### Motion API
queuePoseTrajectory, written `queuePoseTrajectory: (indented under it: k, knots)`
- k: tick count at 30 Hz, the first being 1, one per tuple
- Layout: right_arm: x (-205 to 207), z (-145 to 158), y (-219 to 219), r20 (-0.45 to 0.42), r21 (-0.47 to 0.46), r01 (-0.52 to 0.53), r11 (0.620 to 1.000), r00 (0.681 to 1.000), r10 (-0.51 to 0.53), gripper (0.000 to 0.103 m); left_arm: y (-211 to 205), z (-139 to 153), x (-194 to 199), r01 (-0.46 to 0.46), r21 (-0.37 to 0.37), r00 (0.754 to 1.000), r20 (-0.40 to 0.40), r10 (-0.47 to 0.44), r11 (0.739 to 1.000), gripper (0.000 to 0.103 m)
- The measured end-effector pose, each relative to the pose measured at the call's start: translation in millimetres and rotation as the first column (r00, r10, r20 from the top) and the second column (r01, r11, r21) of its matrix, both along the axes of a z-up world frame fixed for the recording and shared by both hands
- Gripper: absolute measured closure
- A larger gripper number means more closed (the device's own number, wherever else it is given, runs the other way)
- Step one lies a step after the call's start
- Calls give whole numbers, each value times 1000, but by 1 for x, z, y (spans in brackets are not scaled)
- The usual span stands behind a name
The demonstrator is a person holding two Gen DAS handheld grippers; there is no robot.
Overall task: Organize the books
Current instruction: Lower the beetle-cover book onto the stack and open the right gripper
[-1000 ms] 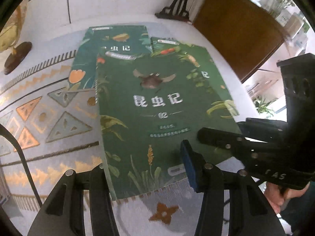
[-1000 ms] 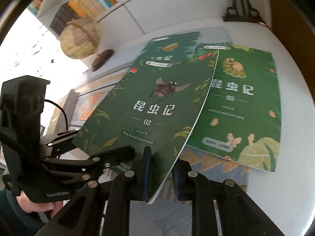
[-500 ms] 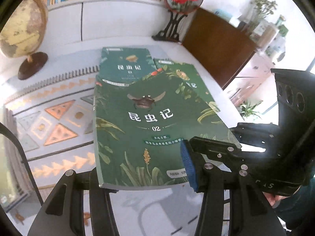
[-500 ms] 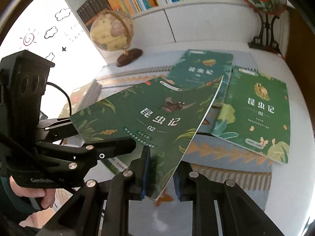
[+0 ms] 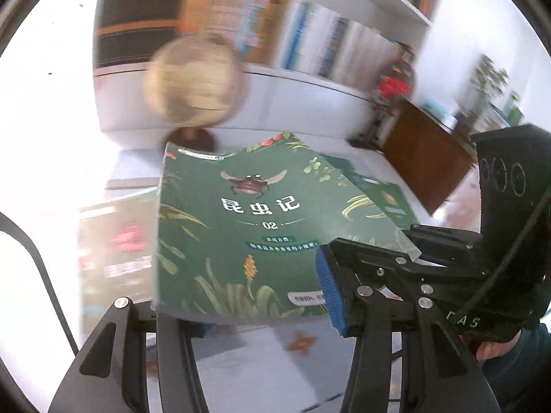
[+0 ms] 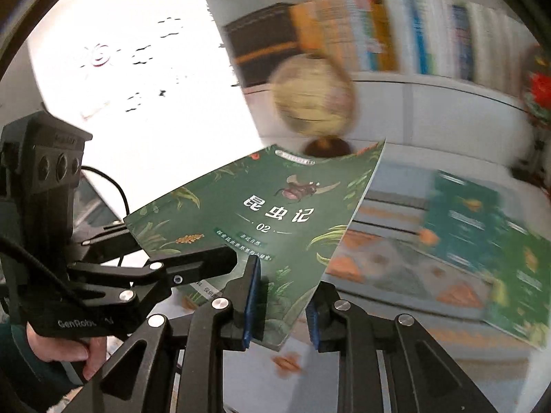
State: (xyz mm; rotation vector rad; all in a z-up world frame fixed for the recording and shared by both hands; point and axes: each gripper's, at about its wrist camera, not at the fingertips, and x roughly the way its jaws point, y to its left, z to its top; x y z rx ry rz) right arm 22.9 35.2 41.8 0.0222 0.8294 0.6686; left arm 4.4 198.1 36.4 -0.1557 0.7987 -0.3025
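Note:
A green book marked 02 (image 5: 248, 213) (image 6: 275, 213) hangs in the air over the table, held at its near edge by both grippers. My left gripper (image 5: 248, 304) is shut on the near left corner, one finger above the cover and one below. My right gripper (image 6: 282, 306) has the near right corner between its blue pads (image 6: 253, 303). Its jaws are opening, and the tilted corner still touches both pads. Two more green books (image 6: 482, 227) lie flat on the patterned cloth (image 6: 385, 261) to the right.
A globe (image 5: 196, 82) (image 6: 313, 96) stands just behind the lifted book, with a full bookshelf (image 5: 310, 41) above it. A blurred stack of books (image 5: 117, 241) lies at the left. A brown cabinet (image 5: 427, 158) and a red flower ornament (image 5: 392, 82) stand at the right.
Both grippers have lifted the 02 book off the other green books and swung it left toward the globe. The gap between the right jaws has widened slightly.

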Motion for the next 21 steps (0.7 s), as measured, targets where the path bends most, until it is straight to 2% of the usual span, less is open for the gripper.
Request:
queuePoseTrajectory:
  k: [4,8,13,19,21]
  knots:
    - [19,-17,62,-38,33,-70,997,997,72,80,49,-18,1,-71,-11,997,-17,71,997,56]
    - [41,-45,109,-88,22,-115,993,989,117,79,86,-44,8,-117,-47,993,-37,115,992,57]
    - [60,-75,131,-148,13,-116,993,982,116,79,107,-70,15,-139,-82,989,-70,133,987,56]
    - [80,-97,127,-265,40,-80,996,960,88,77,115,-89,2,-160,-108,982,-120,147,981,56]
    - [82,-104,122,-300,50,-70,996,950,82,72,119,-95,-2,-176,-118,976,-151,157,977,56]
